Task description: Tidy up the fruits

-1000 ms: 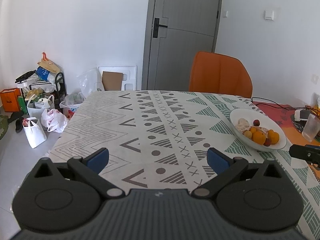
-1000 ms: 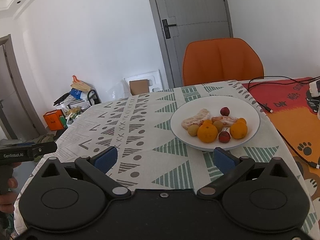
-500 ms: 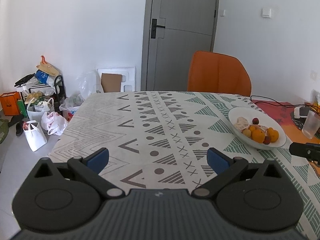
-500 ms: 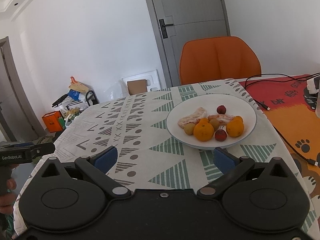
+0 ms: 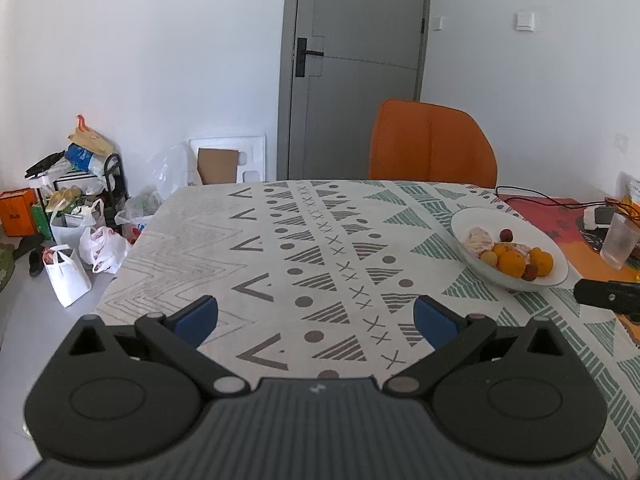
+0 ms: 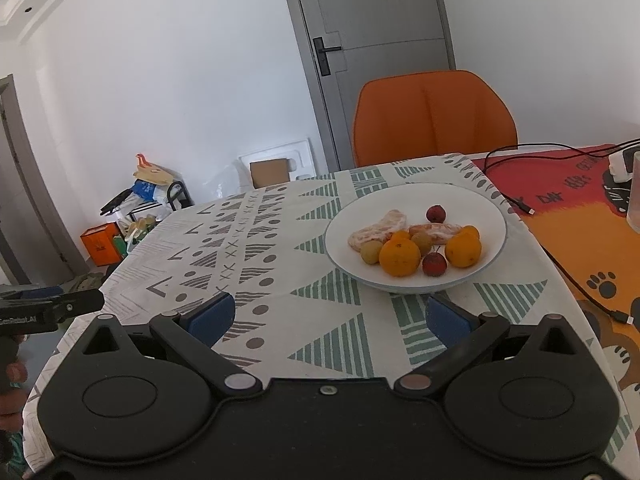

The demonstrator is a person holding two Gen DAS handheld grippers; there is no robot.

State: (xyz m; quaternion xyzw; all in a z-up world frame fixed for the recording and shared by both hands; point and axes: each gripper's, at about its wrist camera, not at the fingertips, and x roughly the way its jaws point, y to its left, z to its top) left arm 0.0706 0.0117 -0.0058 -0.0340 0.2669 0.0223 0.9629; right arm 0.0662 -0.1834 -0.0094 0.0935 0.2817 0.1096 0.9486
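The left claw (image 5: 316, 318) hangs over the near edge of the counter (image 5: 280, 248), its blue-padded fingers (image 5: 197, 315) spread wide apart with nothing between them. The right claw (image 6: 328, 318) hovers over the same patterned cloth, also spread wide and empty, and its tip shows at the right edge of the left wrist view. Just beyond the right claw sits a white bowl (image 6: 348, 220), near the counter's right edge where the patterned cloth meets a red and orange mat (image 6: 580, 216). The bowl holds the fruits: two oranges (image 6: 399, 257), peeled citrus segments (image 6: 378, 228), a few small yellowish round fruits (image 6: 372, 252) and two small red ones (image 6: 435, 213), all clustered toward the near side of the bowl. A black cable (image 6: 520, 148) runs across the mat. A clear cup (image 5: 620, 240) stands on the mat, to the right of the bowl. Past the far edge stands an orange chair (image 5: 432, 144), and behind it a grey door (image 5: 356, 72). Bags and boxes (image 5: 68, 216) lie on the floor off the left edge
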